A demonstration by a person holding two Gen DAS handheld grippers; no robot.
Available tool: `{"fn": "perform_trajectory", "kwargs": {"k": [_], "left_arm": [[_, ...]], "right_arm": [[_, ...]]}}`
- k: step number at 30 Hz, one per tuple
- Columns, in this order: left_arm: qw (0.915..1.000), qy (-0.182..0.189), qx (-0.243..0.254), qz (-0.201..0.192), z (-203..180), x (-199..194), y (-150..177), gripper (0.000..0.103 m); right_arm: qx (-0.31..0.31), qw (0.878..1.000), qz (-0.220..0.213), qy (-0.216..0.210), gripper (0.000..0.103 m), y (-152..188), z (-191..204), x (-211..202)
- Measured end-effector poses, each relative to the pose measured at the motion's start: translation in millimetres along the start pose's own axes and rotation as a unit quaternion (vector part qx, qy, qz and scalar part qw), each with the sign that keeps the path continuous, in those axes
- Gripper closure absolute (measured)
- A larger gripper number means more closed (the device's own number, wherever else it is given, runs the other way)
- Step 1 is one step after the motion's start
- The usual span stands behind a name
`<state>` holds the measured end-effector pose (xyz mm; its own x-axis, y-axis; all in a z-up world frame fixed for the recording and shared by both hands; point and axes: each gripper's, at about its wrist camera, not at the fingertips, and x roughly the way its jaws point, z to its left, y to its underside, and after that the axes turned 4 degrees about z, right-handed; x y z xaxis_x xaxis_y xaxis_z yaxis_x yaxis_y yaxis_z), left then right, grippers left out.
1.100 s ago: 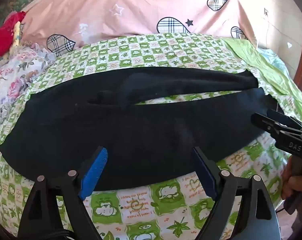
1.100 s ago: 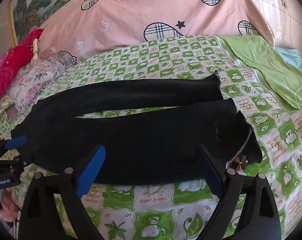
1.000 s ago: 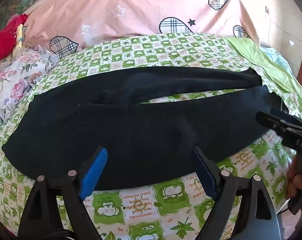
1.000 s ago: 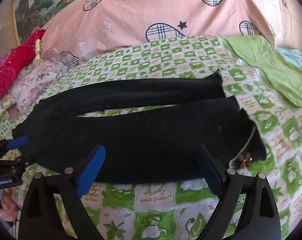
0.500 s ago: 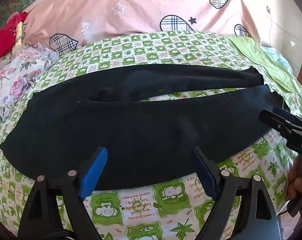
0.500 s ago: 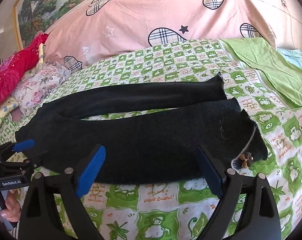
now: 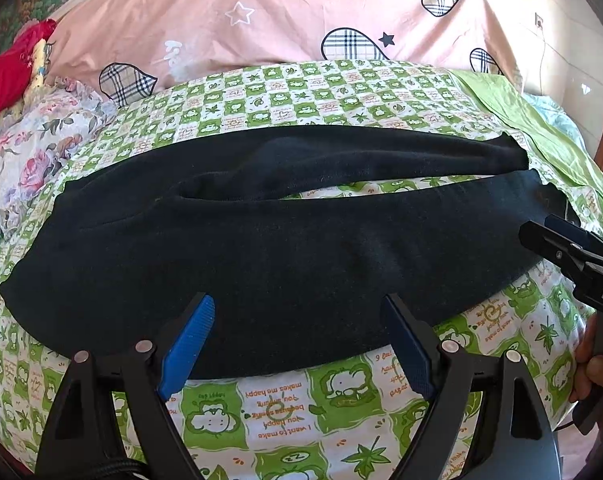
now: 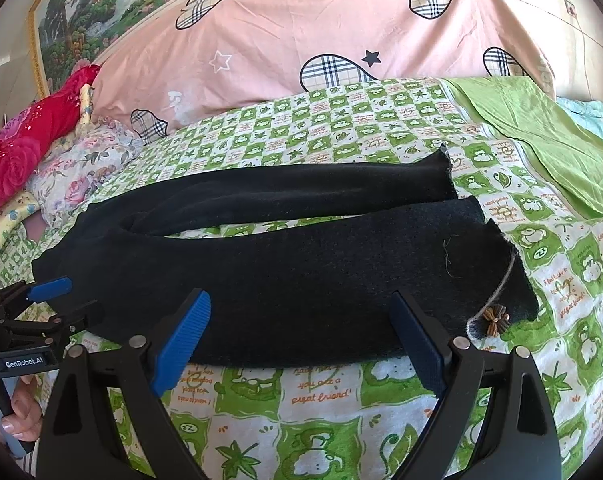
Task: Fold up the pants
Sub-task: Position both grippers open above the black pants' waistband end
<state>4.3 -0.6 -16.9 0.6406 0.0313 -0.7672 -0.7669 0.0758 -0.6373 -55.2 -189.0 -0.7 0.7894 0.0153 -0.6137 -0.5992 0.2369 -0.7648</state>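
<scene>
We see the black pants (image 7: 285, 248) spread lengthwise across the green checked bedspread (image 7: 269, 412), waist toward the left, the two legs running right with a narrow sliver of bedspread showing between them. Our left gripper (image 7: 301, 340) hangs over the near edge of the pants, its blue pads (image 7: 187, 340) spread wide with nothing between them. Our right gripper (image 8: 297, 340) sits the same way over the near leg, jaws wide apart and empty.

In the left view the right gripper's black tip (image 7: 557, 244) lies just beside the near leg's hem. In the right view the left gripper (image 8: 51, 300) is near the waist corner, held by a hand (image 8: 19, 412).

A small brown bow (image 8: 495, 319) marks the cuff of the near leg (image 8: 497, 276). In front of the near edge runs a broad strip of bare bedspread. Behind the far leg, open bedspread reaches the pink quilt (image 8: 301, 28). A green cloth (image 8: 541, 136) lies to the right, floral pillows (image 8: 81, 172) to the left.
</scene>
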Motion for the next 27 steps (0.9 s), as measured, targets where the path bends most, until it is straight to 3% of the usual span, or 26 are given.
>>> {"fn": "perform_trajectory", "kwargs": {"k": [27], "left_arm": [[1.0,0.004,0.0,0.003,3.6,2.8,-1.1,0.017]], "right_arm": [[-0.006,1.0,-0.002,-0.004,0.012,5.3,7.7,0.8]]}}
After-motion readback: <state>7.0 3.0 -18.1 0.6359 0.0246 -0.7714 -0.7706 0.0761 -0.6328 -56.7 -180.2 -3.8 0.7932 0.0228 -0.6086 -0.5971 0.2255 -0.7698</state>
